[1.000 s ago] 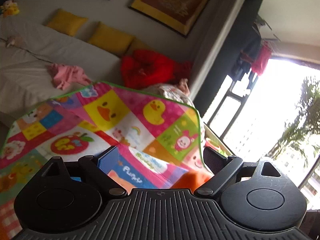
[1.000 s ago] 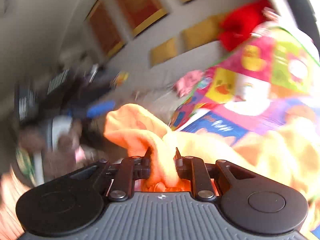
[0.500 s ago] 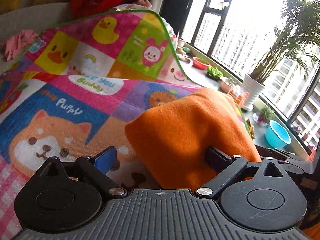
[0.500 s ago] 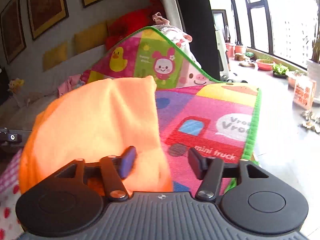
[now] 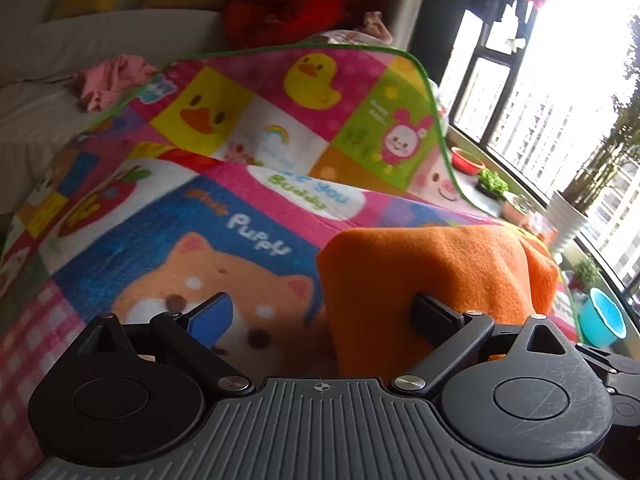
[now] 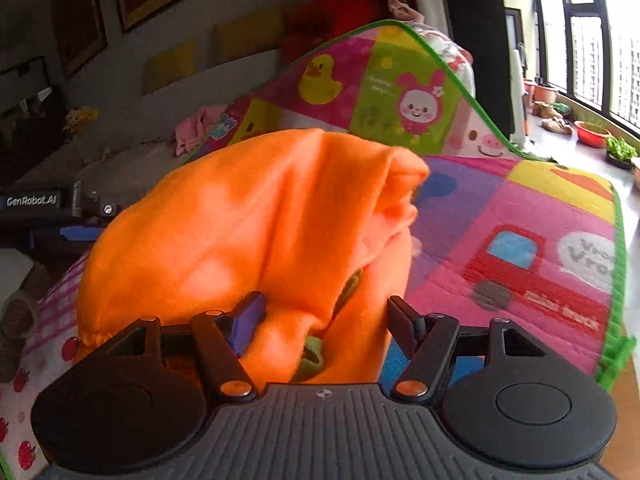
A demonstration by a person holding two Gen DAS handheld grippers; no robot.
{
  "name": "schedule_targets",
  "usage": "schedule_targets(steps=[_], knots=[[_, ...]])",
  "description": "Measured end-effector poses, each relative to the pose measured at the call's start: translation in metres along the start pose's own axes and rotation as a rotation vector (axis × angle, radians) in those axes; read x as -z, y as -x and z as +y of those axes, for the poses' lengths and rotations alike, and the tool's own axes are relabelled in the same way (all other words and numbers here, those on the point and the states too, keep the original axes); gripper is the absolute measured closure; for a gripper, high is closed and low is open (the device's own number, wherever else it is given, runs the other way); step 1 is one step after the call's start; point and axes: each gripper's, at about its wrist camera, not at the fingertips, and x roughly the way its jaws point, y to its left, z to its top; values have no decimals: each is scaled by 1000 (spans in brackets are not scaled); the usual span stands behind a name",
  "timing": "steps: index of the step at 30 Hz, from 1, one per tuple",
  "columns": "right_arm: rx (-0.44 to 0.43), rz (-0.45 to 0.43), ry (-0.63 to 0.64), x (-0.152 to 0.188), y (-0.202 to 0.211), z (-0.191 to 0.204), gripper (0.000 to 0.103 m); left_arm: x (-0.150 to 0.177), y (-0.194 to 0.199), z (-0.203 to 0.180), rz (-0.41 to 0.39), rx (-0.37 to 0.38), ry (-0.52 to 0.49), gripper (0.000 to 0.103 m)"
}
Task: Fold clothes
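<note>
An orange fleece garment (image 5: 432,268) lies bunched on a colourful cartoon play mat (image 5: 224,216). In the left wrist view my left gripper (image 5: 322,316) stands open wide just above the mat. The garment's left edge lies between its fingers, and the right finger (image 5: 434,314) rests against the cloth without pinching it. In the right wrist view the orange garment (image 6: 248,216) heaps up in front of my right gripper (image 6: 326,320). That gripper is open, with a loose fold and a green tag between its jaws. The left gripper's body (image 6: 36,202) shows at the left edge.
The mat's far end is propped up, green-edged (image 5: 436,92). A pale sofa (image 5: 36,120) behind holds a pink garment (image 5: 112,80), a red one (image 5: 288,8) and yellow cushions. At right, a window ledge has a red bowl (image 5: 464,160), pot plants and a blue bowl (image 5: 604,316).
My right gripper was shut on the orange cloth and has let it go and opened. Both grippers have dropped towards the mat, where the garment now rests.
</note>
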Motion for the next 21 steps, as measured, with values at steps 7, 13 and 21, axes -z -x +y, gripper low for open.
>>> schedule_targets(steps=[7,13,21], knots=[[-80,1,76,-21,-51,55,32,-12,17,68,-56,-74,142,4],[-79,-12,90,-23,-46,48,24,0,20,80,-48,16,196,4],[-48,-198,59,-56,10,15,6,6,0,39,-75,-70,71,4]])
